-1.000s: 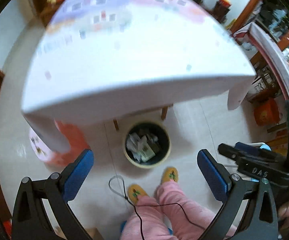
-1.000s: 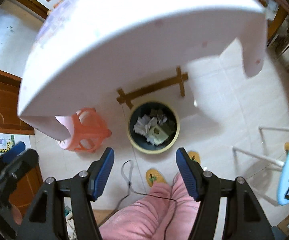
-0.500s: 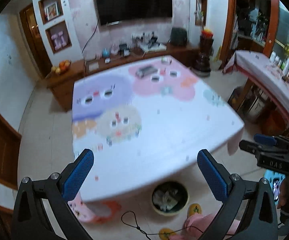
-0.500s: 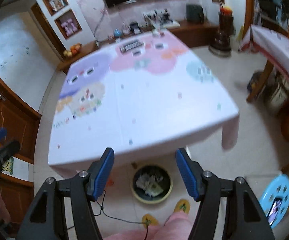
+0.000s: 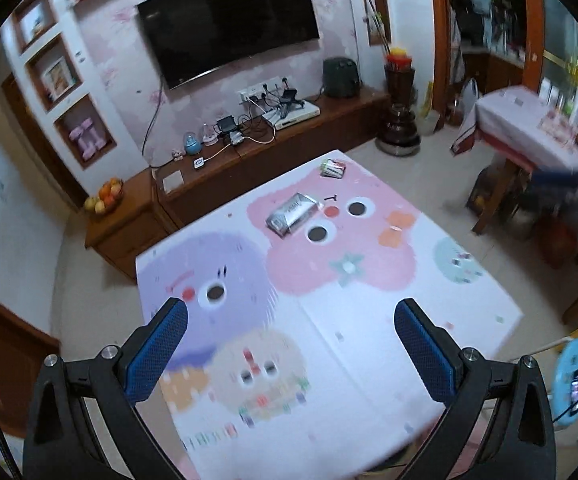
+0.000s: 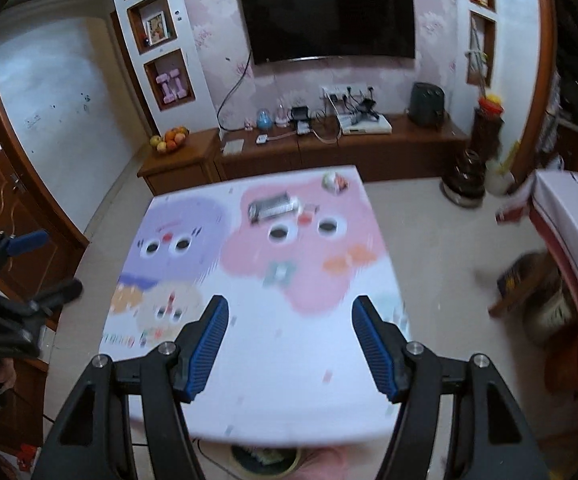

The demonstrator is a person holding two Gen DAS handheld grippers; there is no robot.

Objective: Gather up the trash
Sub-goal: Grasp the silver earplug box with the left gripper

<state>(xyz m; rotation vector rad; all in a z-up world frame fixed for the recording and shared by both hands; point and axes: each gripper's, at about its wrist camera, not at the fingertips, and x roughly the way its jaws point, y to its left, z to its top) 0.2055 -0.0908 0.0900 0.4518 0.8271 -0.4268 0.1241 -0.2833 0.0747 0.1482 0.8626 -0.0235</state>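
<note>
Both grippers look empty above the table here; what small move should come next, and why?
Probably reach one gripper, say the left gripper, forward toward the silver wrapper at the table's far end. Both the left and right gripper are open and empty, and the wrapper and a crumpled packet lie uncollected.

left gripper (image 5: 291, 344) | black arms | blue ribbed pads | silver screws

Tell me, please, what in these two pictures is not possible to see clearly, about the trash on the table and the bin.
- Silver packet: print unreadable, small and far in the left view, blurred in the right.
- Small wrapper at the table's far edge: too small to identify in either view.
- Trash bin: right view only, mostly hidden under the table edge; contents blurred.
- Both grippers, left and right, are empty.
</note>
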